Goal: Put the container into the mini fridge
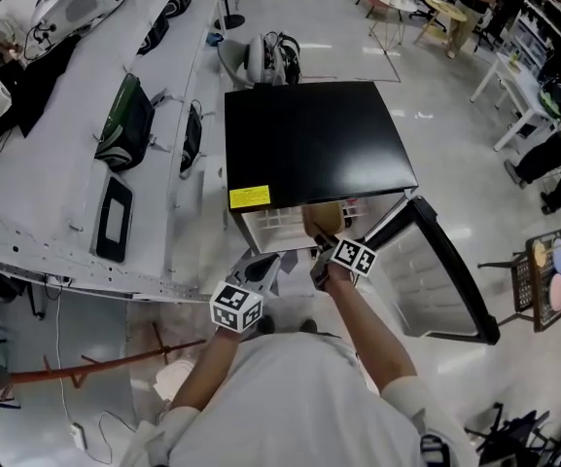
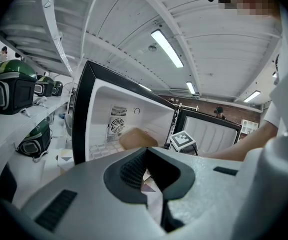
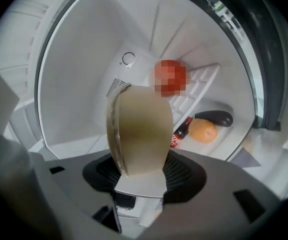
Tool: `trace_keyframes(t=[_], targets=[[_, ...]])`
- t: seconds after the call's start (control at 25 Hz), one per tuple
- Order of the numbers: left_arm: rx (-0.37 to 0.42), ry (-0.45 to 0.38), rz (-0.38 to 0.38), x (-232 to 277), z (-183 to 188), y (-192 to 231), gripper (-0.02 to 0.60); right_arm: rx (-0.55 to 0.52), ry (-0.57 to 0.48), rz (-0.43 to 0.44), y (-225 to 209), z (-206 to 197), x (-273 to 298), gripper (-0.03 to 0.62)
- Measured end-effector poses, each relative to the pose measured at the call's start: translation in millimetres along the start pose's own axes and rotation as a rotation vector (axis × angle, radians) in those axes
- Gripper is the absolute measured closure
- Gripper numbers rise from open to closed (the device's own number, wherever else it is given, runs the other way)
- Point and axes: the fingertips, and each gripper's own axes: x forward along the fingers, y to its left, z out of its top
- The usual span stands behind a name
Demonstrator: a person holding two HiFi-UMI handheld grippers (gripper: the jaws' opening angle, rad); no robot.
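The black mini fridge (image 1: 314, 139) stands in front of me with its door (image 1: 436, 270) swung open to the right. My right gripper (image 1: 323, 244) reaches into the white interior (image 3: 84, 74), shut on a tan container (image 3: 141, 129). The container is held edge-on between the pads, above the fridge floor. It also shows as a tan shape (image 2: 136, 138) inside the opening in the left gripper view. My left gripper (image 1: 261, 269) hangs just outside the fridge's lower left corner. Its jaws (image 2: 146, 176) are shut and hold nothing.
Inside the fridge lie a cola bottle (image 3: 181, 130), an orange (image 3: 202, 131) and an aubergine (image 3: 214, 117). A white bench (image 1: 56, 163) with dark green bags (image 1: 124, 123) runs along the left. A rack of coloured discs (image 1: 544, 278) stands at the right.
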Motion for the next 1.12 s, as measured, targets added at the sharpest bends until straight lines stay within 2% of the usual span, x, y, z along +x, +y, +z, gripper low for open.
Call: trace_keyframes(t=[0.08,0.2,0.28,0.4,0.48,0.56,0.76,1.0,1.12], targets=[[-0.002,0.001,0.009,-0.2,-0.5,1.4,0.578,0.050,-0.005,0.005,-2.5,2.4,-0.2,0.361],[-0.009,0.004,0.022,-0.7,-2.8,3.8,0.578,0.050,0.020,0.022,-3.9,5.2,1.6,0.362],[-0.015,0.009,0.028,-0.7,-5.3,5.1,0.578,0.078,0.075,0.079,2.6,1.5,6.0,0.364],[-0.020,0.016,0.031,0.5,-7.4,5.1,0.578,0.179,0.159,0.197,20.5,-9.4,13.3,0.365],[-0.024,0.017,0.029,2.1,-7.3,4.3,0.578,0.238,0.175,0.222,24.7,-14.4,16.9,0.363],[-0.023,0.017,0.024,4.2,-6.5,2.7,0.578,0.274,0.167,0.219,22.1,-15.6,19.7,0.361],[-0.018,0.019,0.018,7.4,-7.1,1.0,0.578,0.255,0.133,0.183,11.6,-11.5,18.9,0.232],[-0.018,0.021,0.004,9.8,-7.4,-1.4,0.578,0.228,0.099,0.167,8.8,-10.6,13.2,0.188],[-0.018,0.023,-0.003,10.2,-8.2,-3.2,0.577,0.194,0.070,0.137,7.3,-15.4,6.7,0.186]])
